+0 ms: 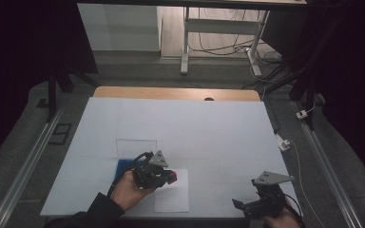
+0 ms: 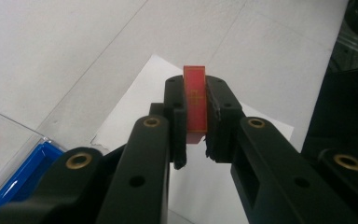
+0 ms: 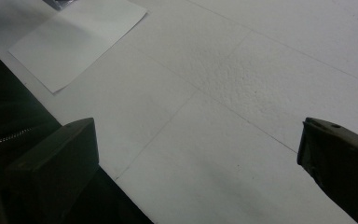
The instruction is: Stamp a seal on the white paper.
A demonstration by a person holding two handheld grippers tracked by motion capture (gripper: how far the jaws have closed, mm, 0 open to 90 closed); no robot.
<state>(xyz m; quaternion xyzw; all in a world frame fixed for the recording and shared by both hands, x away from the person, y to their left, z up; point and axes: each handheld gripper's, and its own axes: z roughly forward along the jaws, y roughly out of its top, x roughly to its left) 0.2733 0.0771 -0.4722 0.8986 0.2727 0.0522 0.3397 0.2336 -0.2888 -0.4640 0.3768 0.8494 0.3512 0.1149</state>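
My left gripper is shut on a small flat red piece with a faint gold mark on its face, held upright between the jaws. In the high view the left gripper hovers over a white sheet of paper with the red piece at its tip. The right gripper sits near the table's front right edge, held by a hand. Its jaws stand wide apart in the right gripper view with nothing between them, above the white table.
A blue tray with a clear lid lies just left of the left gripper; its blue corner shows in the left gripper view. The white paper lies far off. Cables and a desk frame stand beyond the table.
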